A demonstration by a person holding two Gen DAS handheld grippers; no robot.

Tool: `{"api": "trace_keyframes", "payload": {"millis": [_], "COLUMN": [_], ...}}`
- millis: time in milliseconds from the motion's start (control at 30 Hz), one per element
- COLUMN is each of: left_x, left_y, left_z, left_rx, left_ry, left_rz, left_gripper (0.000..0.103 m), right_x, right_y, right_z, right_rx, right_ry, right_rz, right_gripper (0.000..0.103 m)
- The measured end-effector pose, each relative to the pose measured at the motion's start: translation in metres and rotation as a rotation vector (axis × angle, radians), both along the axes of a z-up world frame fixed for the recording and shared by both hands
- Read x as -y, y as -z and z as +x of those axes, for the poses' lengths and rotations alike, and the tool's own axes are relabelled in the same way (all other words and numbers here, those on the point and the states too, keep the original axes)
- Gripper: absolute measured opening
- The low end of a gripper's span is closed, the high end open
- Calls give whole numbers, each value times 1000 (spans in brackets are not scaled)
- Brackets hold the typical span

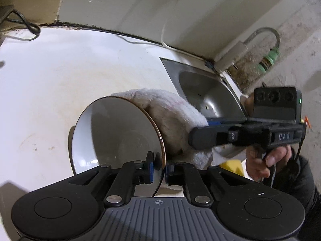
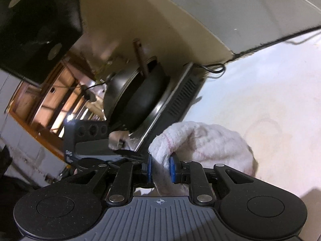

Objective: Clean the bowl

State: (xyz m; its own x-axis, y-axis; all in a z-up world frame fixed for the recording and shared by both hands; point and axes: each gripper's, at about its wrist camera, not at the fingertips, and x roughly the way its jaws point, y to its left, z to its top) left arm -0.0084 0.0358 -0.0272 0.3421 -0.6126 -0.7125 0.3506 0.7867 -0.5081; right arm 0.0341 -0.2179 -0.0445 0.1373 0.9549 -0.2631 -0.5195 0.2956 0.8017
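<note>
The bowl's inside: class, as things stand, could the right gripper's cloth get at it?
Probably yes. The left gripper holds the bowl by its rim, tipped with its open side bare. The cloth, clamped in the right gripper, sits behind the bowl's outside and must come round the rim.

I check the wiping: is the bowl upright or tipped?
Tipped. The bowl stands on edge, its opening facing sideways, rim pinched by the left hand-held gripper.

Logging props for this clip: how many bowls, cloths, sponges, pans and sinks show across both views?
Bowl: 1
White cloth: 1
Yellow sponge: 1
Black pan: 1
Steel sink: 1
Total: 5
</note>
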Motion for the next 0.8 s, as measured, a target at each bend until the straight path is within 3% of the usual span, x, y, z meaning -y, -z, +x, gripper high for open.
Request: {"api": "trace_keyframes", "payload": {"millis": [367,533,800], "left_x": [6,8,11], "left_y": [3,3,3], "left_z": [-2,-2,0], "left_rx": [18,14,5], "left_ry": [56,61,59], "left_rz": [30,33,35], "left_gripper": [15,15,16], "right_x": [-43,-24,8], "right_y": [8,12,6], "right_z": [37,31,-8], "right_rx": [-12,-51,-34], "right_ry": [114,78,1], "right_rz": [-172,-100,-64], "right_gripper": [18,18,18]}}
